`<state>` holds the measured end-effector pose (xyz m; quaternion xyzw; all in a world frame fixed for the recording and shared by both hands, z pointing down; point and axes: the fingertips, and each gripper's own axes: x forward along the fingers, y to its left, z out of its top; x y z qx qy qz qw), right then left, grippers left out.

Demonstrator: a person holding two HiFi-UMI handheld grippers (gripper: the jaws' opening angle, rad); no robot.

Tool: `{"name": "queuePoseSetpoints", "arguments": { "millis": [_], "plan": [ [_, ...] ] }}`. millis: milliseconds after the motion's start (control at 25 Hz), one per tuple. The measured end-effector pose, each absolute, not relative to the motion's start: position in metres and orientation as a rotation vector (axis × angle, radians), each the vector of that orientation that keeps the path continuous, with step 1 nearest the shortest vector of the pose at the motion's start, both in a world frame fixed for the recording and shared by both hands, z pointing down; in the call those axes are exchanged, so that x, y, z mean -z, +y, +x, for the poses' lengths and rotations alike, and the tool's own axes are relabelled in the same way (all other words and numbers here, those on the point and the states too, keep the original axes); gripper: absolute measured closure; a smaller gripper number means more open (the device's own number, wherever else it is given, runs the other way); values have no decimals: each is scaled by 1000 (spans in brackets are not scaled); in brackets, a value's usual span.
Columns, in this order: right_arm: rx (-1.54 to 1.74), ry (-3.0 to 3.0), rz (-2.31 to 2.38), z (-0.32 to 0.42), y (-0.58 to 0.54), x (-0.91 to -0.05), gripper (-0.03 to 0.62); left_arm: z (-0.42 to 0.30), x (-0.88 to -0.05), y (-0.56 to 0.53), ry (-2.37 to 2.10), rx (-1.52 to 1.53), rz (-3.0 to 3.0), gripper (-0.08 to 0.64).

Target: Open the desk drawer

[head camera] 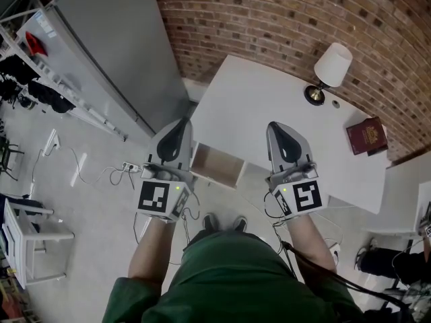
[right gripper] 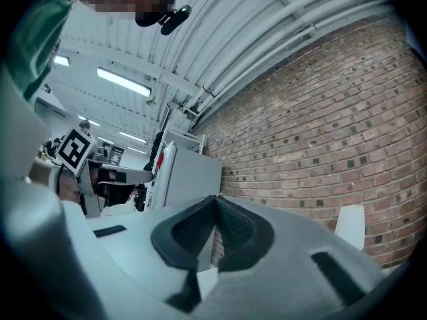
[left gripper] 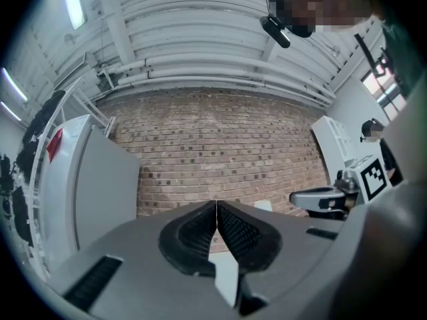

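The white desk (head camera: pixel 269 106) stands against a brick wall. Its drawer (head camera: pixel 217 165) is pulled out from the near edge and shows a bare brown inside. My left gripper (head camera: pixel 180 124) hangs above the drawer's left end with its jaws pressed together on nothing. My right gripper (head camera: pixel 278 129) is over the desk's near edge, right of the drawer, also shut and empty. The left gripper view shows the left gripper (left gripper: pixel 217 204) closed, pointing level at the brick wall, and the right gripper view shows the right gripper (right gripper: pixel 216 198) the same. Neither touches the drawer.
A white-shaded lamp (head camera: pixel 332 66) and a dark red book (head camera: pixel 367 136) sit on the desk's right part. A tall grey cabinet (head camera: pixel 111 49) stands left of the desk. A power strip (head camera: pixel 129 168) with cables lies on the floor, and a white stool (head camera: pixel 30 229) is at far left.
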<state>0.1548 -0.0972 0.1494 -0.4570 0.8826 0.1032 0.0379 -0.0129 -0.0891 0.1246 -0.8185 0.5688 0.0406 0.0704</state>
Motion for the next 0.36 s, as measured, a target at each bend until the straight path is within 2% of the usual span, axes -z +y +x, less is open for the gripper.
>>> {"name": "queuePoseSetpoints", "arguments": {
  "millis": [360],
  "plan": [
    [-303,2715,-1369,165,-101,-152,592,2,-123,-92,1715,-119,-2458,551]
  ]
}}
